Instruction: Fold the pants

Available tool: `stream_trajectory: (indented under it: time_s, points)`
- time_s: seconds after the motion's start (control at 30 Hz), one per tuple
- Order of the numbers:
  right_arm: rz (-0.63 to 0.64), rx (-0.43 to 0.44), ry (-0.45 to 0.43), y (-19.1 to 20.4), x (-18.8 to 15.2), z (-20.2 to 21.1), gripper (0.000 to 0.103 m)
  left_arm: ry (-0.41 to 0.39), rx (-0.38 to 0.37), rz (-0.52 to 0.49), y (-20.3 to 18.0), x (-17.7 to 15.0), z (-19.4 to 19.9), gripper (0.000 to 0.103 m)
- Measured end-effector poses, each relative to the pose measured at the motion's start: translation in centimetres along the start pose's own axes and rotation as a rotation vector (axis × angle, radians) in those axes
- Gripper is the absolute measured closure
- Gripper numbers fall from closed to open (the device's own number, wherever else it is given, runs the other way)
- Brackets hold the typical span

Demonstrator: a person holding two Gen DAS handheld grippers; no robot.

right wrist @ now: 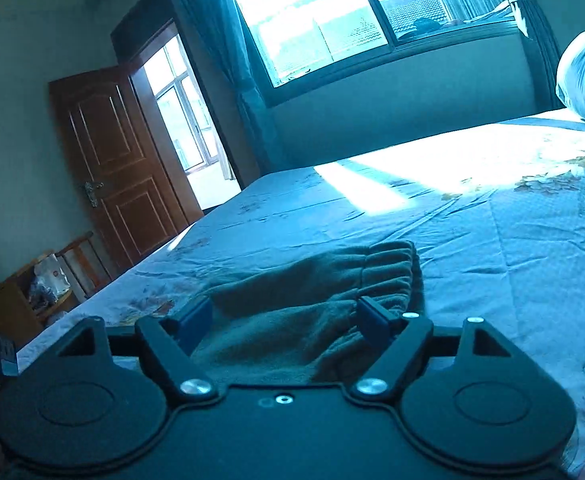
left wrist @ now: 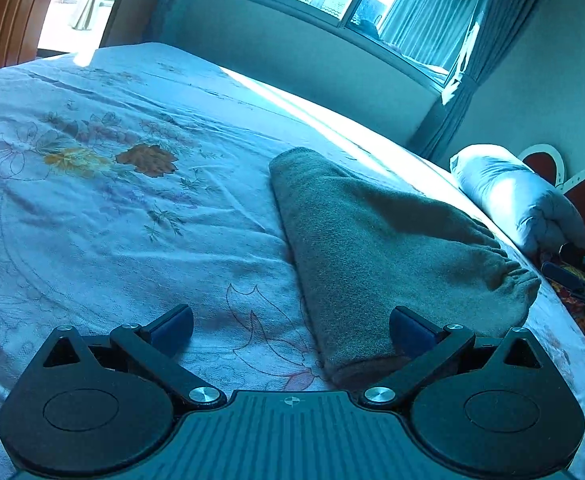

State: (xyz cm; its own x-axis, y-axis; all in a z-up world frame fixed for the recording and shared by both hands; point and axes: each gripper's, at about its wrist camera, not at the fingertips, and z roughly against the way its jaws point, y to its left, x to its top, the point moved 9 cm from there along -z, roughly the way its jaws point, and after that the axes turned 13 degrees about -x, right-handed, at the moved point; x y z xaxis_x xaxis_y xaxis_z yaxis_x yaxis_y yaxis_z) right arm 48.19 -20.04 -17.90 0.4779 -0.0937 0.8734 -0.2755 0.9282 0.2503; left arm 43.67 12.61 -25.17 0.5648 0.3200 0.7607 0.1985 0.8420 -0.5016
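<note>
Folded pants (left wrist: 376,248) lie on my flowered bedsheet (left wrist: 104,208).
My left gripper (left wrist: 291,330) hovers spread at their near end; my right gripper (right wrist: 285,316) is spread over the waistband, gripping nothing.

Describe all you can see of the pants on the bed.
The pants are grey-green, of a soft fleecy cloth, folded into a long narrow bundle with the gathered elastic waistband at one end. They lie flat on the flowered bedsheet. Both the left claw and the right claw are open, with neither gripping them.
</note>
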Motion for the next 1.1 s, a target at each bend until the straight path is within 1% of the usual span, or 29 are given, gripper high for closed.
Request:
stream_trajectory:
  time_s: [0.03,0.07,0.1,0.13,0.2,0.23,0.27,0.3,0.33,0.4,0.43,0.5,0.57,0.63,0.67,0.73,0.8,0.9,0.97,1.03,1.1]
  points:
    - [-0.005,-0.044,0.054,-0.8,-1.0,-1.2,0.033,-0.003,0.004,0.001,0.0,0.0,0.1,0.000]
    - [-0.007,-0.119,0.093,-2.1,-2.0,-2.1,0.049,-0.007,0.009,0.004,0.1,0.0,0.2,0.000]
    - [-0.009,-0.160,0.106,-3.1,-2.7,-2.5,0.053,-0.016,0.013,0.010,0.3,0.0,0.4,0.000]
    - [-0.030,-0.164,0.098,-3.9,-3.1,-2.2,0.053,-0.021,0.016,0.018,0.4,0.1,0.6,0.000]
    - [-0.059,-0.136,0.099,-4.0,-2.6,-1.2,0.053,-0.021,0.028,0.026,0.8,0.0,0.9,0.000]
    - [-0.069,-0.125,0.087,-3.6,-1.9,-0.2,0.048,-0.019,0.035,0.027,0.9,-0.1,1.1,0.000]
    - [-0.079,-0.121,0.068,-3.4,-1.4,0.7,0.027,-0.018,0.044,0.028,0.9,-0.1,1.3,0.000]
    - [-0.087,-0.124,0.030,-3.3,-0.7,2.3,0.014,-0.020,0.053,0.027,0.8,-0.1,1.7,0.000]
    - [-0.077,-0.143,-0.001,-3.3,-0.3,3.7,0.006,-0.022,0.056,0.027,0.6,-0.1,2.2,0.000]
    - [-0.045,-0.184,0.018,-3.7,-0.6,5.8,0.006,-0.037,0.063,0.031,0.0,-0.3,3.7,0.000]
    - [-0.032,-0.190,0.033,-4.0,-1.1,6.7,0.006,-0.046,0.059,0.034,-0.3,-0.5,4.4,0.000]
    - [-0.008,-0.218,0.072,-4.9,-2.8,9.0,0.006,-0.056,0.065,0.044,-0.9,-1.2,6.3,0.000]
    - [0.013,-0.257,0.155,-6.3,-5.4,11.3,0.006,-0.054,0.090,0.044,-1.2,-2.1,8.5,0.000]
    - [-0.003,-0.307,0.218,-7.7,-7.6,14.0,0.006,-0.042,0.117,0.051,-1.3,-3.3,10.8,0.000]
    - [-0.010,-0.327,0.217,-8.2,-8.3,15.5,0.006,-0.037,0.124,0.059,-1.3,-3.8,11.8,0.000]
    - [-0.032,-0.361,0.211,-8.8,-9.4,18.4,0.006,-0.029,0.139,0.115,-1.3,-5.2,14.3,0.000]
    - [-0.086,-0.357,0.192,-8.8,-10.5,21.3,0.006,-0.027,0.138,0.164,-1.9,-6.8,16.3,0.000]
    - [-0.075,-0.314,0.203,-6.6,-11.8,24.0,0.006,-0.022,0.136,0.212,-3.8,-9.3,18.8,0.000]
    - [0.013,-0.315,0.198,-3.9,-12.0,25.4,0.006,-0.039,0.136,0.225,-5.7,-10.6,20.3,0.000]
    - [0.093,-0.315,0.181,-1.2,-11.8,26.6,0.006,-0.042,0.128,0.209,-7.8,-11.4,21.3,0.000]
    - [0.152,-0.302,0.165,1.0,-11.3,27.5,0.006,-0.021,0.111,0.146,-10.5,-11.5,22.1,0.000]
